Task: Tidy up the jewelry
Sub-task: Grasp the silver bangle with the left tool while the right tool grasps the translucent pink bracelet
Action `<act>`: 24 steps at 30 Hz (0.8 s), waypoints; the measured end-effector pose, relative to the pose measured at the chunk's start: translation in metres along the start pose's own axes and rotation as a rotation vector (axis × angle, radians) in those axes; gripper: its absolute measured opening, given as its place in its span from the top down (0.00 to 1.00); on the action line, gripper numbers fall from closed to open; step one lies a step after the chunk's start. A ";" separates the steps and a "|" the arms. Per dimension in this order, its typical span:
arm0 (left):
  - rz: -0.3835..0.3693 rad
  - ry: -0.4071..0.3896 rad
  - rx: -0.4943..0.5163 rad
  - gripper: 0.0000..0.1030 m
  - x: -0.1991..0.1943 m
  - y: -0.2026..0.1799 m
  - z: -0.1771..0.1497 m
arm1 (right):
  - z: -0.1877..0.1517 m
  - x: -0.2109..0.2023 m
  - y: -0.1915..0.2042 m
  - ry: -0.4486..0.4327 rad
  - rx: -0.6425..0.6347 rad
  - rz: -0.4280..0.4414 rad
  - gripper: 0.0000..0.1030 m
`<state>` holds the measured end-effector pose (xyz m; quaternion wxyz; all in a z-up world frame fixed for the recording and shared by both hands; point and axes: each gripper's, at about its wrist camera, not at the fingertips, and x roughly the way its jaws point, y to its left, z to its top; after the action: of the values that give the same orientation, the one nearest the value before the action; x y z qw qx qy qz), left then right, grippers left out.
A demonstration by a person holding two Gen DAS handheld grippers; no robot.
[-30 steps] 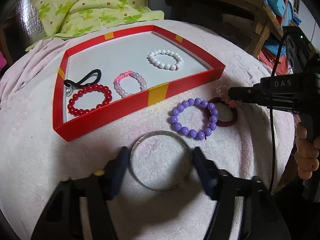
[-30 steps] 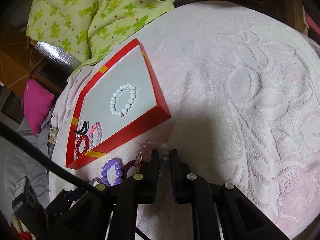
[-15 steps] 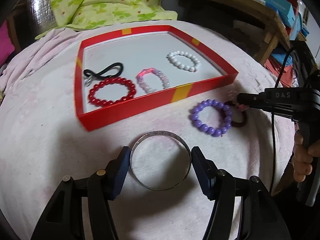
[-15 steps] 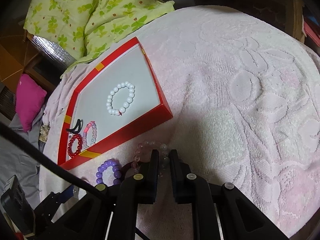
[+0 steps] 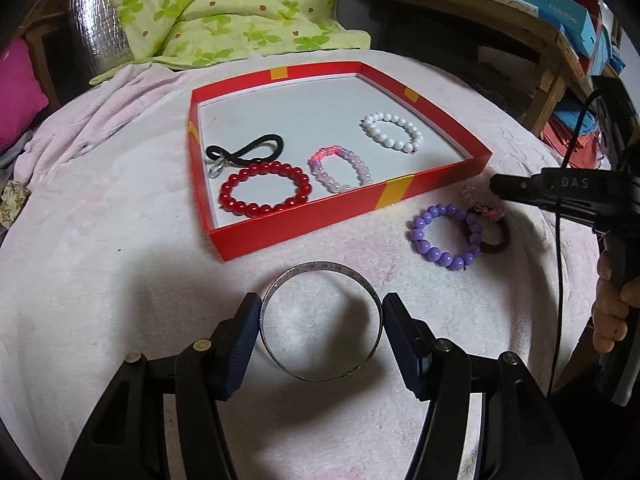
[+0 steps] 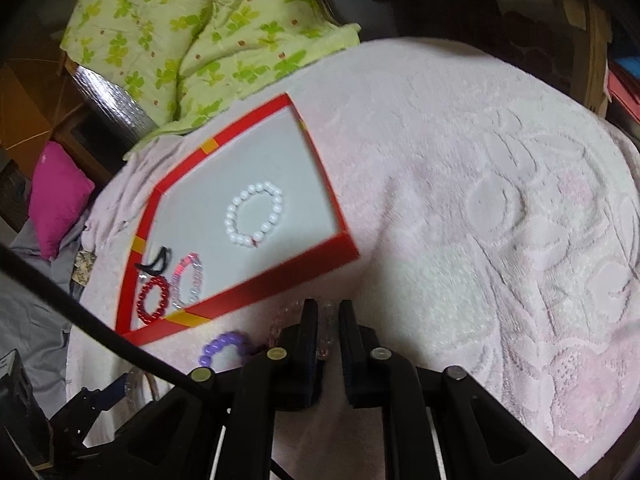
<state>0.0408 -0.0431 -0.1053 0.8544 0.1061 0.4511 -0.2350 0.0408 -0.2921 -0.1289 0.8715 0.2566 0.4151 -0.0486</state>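
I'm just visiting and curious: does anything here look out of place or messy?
Only unsorted pieces. The purple bead bracelet lies outside the red tray on the pink blanket, overlapping a dark red hair tie. A metal bangle also sits outside, between the left gripper pads. Nothing looks broken or spilled.

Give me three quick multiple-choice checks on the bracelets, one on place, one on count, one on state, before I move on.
1. The purple bracelet lies:
A. inside the red tray
B. on the blanket outside the tray
C. on the green quilt

2. Beaded bracelets inside the tray:
A. one
B. three
C. five

3. The metal bangle is:
A. between the left tool's pads
B. lying in the tray
C. hanging from the right tool

Key: 1 B, it sits past the tray's front wall. 2 B, red, pink and white. 3 A, both blue pads flank its rim.
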 end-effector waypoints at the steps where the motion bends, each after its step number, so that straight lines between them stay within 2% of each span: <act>1: 0.007 0.001 0.000 0.38 0.000 0.001 0.000 | 0.000 -0.001 0.002 -0.005 -0.004 0.004 0.90; 11: 0.047 -0.001 -0.016 0.38 -0.003 0.016 -0.004 | -0.003 -0.004 0.024 -0.030 -0.047 0.033 0.90; 24: 0.061 0.002 -0.027 0.38 -0.003 0.026 -0.007 | 0.001 -0.006 0.012 -0.034 -0.015 0.033 0.90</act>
<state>0.0469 -0.0168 -0.1076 0.8621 0.1085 0.4518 -0.2023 0.0414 -0.2833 -0.1189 0.8809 0.2561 0.3963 -0.0356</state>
